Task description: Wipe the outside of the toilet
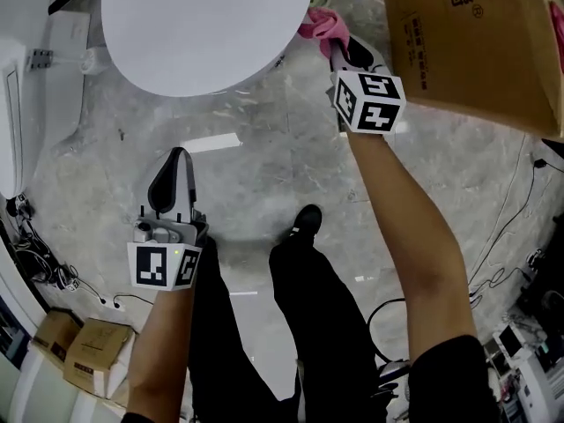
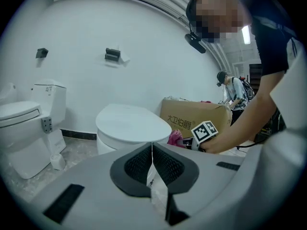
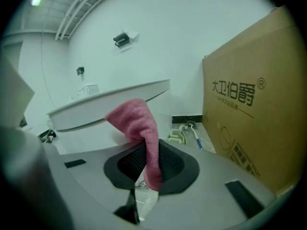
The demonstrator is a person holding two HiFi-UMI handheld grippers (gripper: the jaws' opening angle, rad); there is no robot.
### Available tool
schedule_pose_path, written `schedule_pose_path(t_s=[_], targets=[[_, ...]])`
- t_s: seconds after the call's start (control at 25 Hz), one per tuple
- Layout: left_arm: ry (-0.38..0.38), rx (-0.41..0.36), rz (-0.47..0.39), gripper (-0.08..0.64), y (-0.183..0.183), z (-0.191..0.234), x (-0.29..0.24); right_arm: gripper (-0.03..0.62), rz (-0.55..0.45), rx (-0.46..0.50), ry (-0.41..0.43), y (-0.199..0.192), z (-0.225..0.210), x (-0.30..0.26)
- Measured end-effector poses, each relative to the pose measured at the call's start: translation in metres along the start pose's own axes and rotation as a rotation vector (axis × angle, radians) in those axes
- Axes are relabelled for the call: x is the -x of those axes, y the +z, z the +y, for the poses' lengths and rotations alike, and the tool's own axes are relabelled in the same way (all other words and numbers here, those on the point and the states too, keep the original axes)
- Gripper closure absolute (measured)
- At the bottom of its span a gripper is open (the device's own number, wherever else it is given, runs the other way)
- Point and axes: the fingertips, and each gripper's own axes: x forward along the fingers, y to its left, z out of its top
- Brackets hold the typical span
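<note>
A white toilet with its lid down (image 1: 207,25) stands at the top of the head view, and its lid (image 2: 132,121) shows ahead in the left gripper view. My right gripper (image 1: 339,49) is shut on a pink cloth (image 1: 322,25) held at the toilet's right side, just under the lid's rim (image 3: 110,107). The cloth (image 3: 144,133) hangs between the right jaws. My left gripper (image 1: 170,179) hovers over the floor in front of the toilet, its jaws shut with nothing between them (image 2: 152,164).
A large cardboard box (image 1: 476,38) stands close on the right. A second toilet (image 2: 29,128) is at the left. A toilet brush (image 3: 194,133) lies by the wall. Cables (image 1: 511,236) and small boxes (image 1: 84,351) lie around the person's legs.
</note>
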Motion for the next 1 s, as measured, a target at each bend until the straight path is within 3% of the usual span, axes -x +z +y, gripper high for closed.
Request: schedule_pose_path(t_s=[0.24, 0.44, 0.76, 1.0], targets=[[-0.069, -0.011, 0.004, 0.541, -0.011, 0.013, 0.019, 0.517, -0.008, -0.072, -0.005, -0.03, 0.047, 0.084], [-0.14, -0.034, 0.018, 0.541, -0.017, 0.044, 0.039, 0.517, -0.01, -0.052, 0.024, -0.056, 0.138, 0.12], [-0.182, -0.041, -0.011, 0.541, -0.027, 0.125, 0.055, 0.517, -0.069, -0.087, 0.101, -0.066, 0.293, 0.055], [-0.209, -0.059, -0.042, 0.541, -0.044, 0.169, 0.056, 0.517, -0.064, -0.06, 0.11, -0.076, 0.356, -0.031]])
